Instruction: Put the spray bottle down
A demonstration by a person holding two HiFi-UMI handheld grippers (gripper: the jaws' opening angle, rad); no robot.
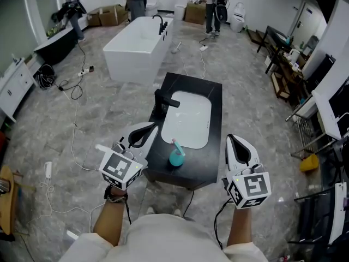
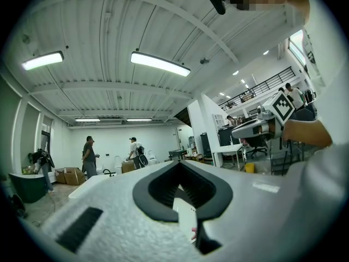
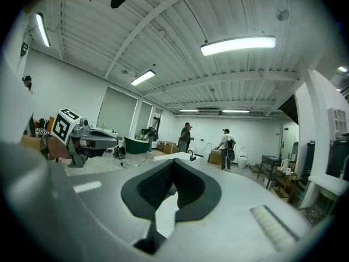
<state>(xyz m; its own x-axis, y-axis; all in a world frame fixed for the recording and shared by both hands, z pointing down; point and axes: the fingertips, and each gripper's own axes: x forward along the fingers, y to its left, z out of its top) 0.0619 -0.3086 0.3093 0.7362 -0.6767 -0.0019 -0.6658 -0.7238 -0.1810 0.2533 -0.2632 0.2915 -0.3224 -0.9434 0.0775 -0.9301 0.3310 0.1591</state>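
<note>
A teal spray bottle (image 1: 175, 157) stands on the black vanity top (image 1: 212, 113), near its front edge and just in front of the white sink basin (image 1: 188, 119). No gripper holds it. My left gripper (image 1: 151, 126) hovers to the left of the bottle, beside the vanity's left edge, with its jaws together and nothing between them. My right gripper (image 1: 230, 138) is off the vanity's right front corner, also shut and empty. Each gripper view looks level across the room over closed jaws: the left gripper (image 2: 179, 163) and the right gripper (image 3: 173, 161).
A black faucet (image 1: 164, 100) rises at the sink's left. Beyond it stands a white bathtub (image 1: 136, 45). Cables (image 1: 71, 89) trail over the grey floor at left. Shelving and a yellow object (image 1: 308, 162) are at right. People and boxes (image 1: 112, 15) are by the back wall.
</note>
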